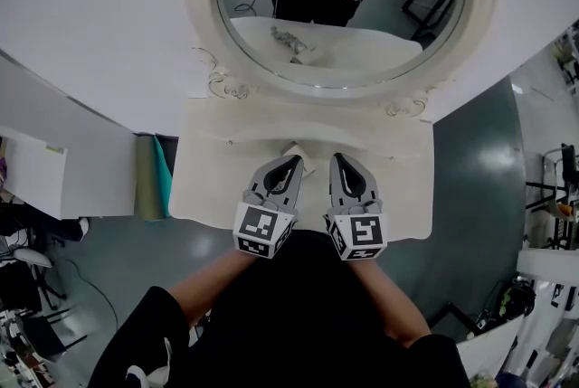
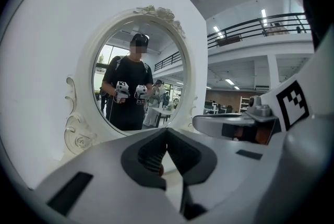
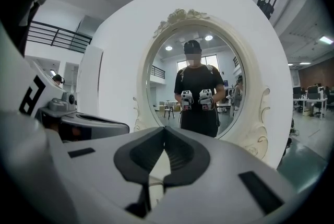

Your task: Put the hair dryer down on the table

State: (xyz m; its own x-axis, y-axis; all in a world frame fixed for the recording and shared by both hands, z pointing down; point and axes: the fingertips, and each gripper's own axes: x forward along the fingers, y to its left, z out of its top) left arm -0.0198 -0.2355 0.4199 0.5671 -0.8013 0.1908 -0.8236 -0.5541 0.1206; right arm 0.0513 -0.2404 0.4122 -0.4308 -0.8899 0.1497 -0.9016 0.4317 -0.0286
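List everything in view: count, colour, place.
mirror: one, oval, cream ornate frame, on the wall panel above the table
wall panel: one, white, behind the mirror
table: one, cream-white, below the mirror
small object: one, pale, on the table just ahead of the gripper tips; too small to identify
upright strip: one, teal, against the table's left side
floor: grey, around the table
forearms: two, bare, reaching toward the table
left hand-held gripper: one, grey and white, over the table's front edge, jaws together, nothing between them
right hand-held gripper: one, grey and white, beside the left one, jaws together, nothing between them
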